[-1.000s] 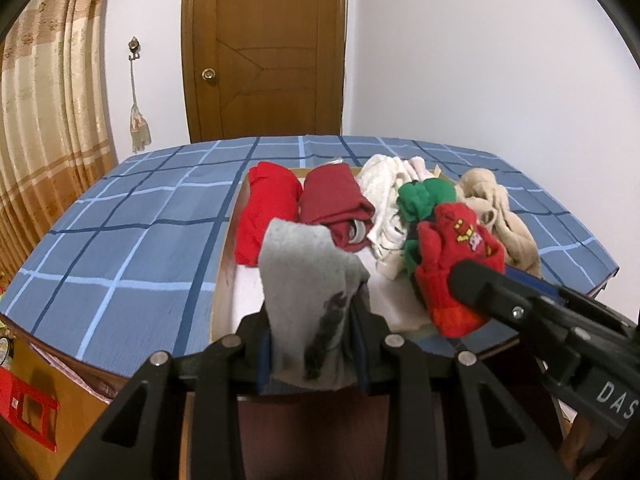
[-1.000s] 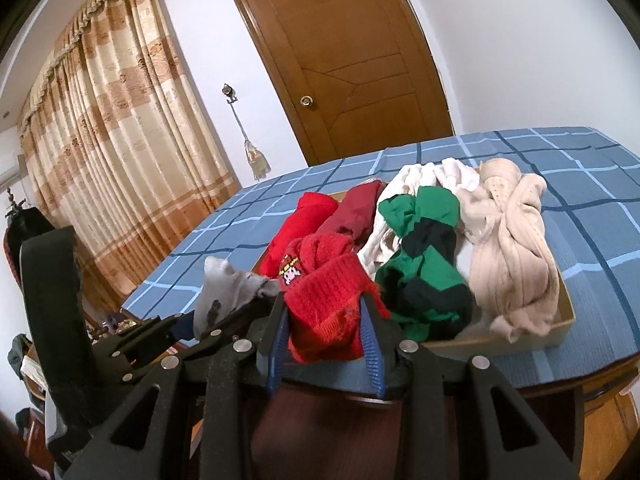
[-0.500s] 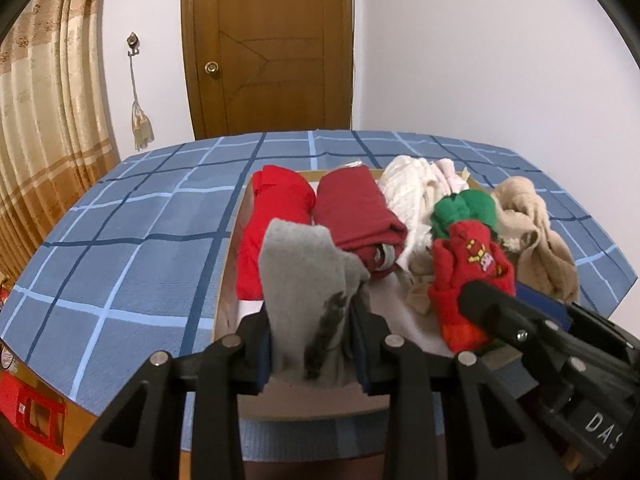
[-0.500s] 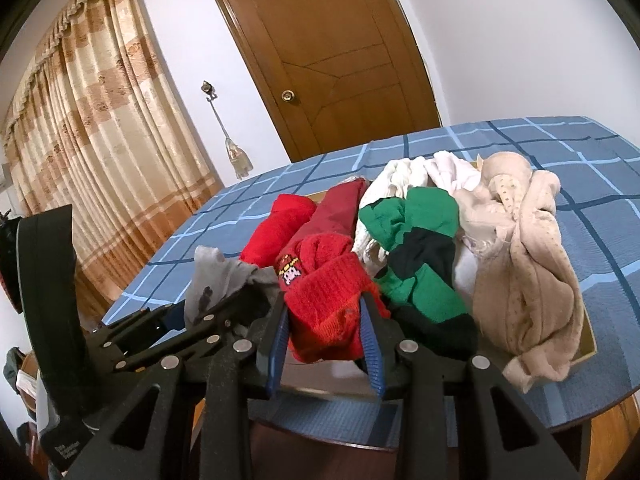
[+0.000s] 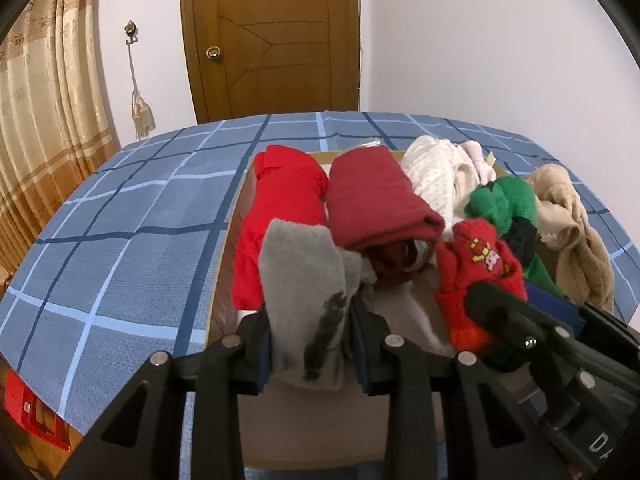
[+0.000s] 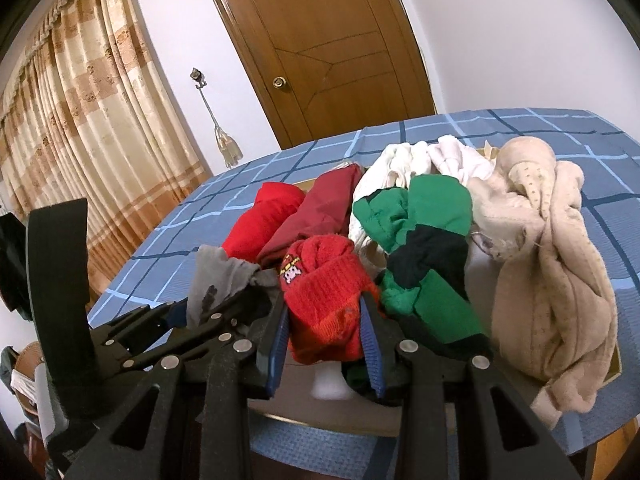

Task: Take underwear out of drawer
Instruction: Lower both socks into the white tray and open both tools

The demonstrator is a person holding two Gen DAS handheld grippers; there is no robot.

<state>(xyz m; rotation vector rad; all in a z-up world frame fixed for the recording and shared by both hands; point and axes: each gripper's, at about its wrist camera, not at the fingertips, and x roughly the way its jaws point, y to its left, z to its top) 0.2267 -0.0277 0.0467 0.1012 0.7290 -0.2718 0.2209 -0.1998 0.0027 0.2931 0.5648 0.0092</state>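
From the left wrist, the left tool (image 5: 312,344) is pinched tight on a grey sock (image 5: 298,280). It holds the sock up over the near end of the open drawer (image 5: 224,264). The drawer sits on a blue checked cloth (image 5: 128,240) on the desk. Folded red underwear (image 5: 280,220) lies along the drawer's left side, with a dark red roll (image 5: 376,204) next to it. A brown door (image 5: 272,40) and white wall are behind.

From the right wrist, the right tool (image 6: 326,344) squeezes a red knit sock (image 6: 328,304). Green clothes (image 6: 424,240) and a beige bundle (image 6: 552,280) lie at the right. Gold curtains (image 6: 92,140) hang at the left.
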